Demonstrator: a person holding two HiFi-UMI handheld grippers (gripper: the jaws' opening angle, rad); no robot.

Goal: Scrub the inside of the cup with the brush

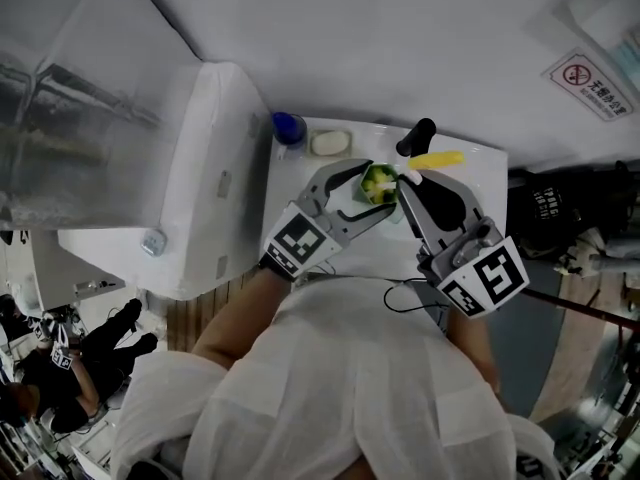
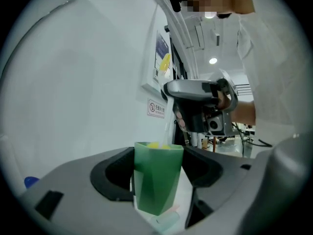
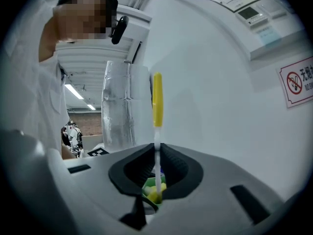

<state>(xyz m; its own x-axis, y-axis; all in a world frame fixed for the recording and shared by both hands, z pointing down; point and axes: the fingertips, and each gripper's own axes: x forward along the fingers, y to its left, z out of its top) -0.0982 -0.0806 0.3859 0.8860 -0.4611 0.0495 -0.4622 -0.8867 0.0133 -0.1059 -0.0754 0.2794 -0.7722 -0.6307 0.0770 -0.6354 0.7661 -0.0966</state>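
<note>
Nearest to us, the left gripper (image 1: 368, 188) is clamped on the green cup (image 2: 157, 180), one pad on each side of its wall. It holds the cup upright with the mouth up, which we take to be so that the brush can come in from above and the cup cannot twist away under the rubbing.

The right gripper (image 1: 408, 190) is pinched tight on the thin white stem of the brush (image 3: 157, 106). The yellow handle sticks up past the jaws and the yellow-green head (image 3: 155, 192) is down inside the cup. Gripping low on the stem should give firmer control of the head against the inner wall.

Both grippers meet above the white counter (image 1: 470, 168), so the cup is lifted off it, we judge to leave both free to work.

Farther off lie a blue-capped thing (image 1: 288, 126), a pale oval bar (image 1: 330, 143) and a black knob (image 1: 417, 136). Beyond them a no-smoking sign (image 1: 588, 80) hangs on the wall.
</note>
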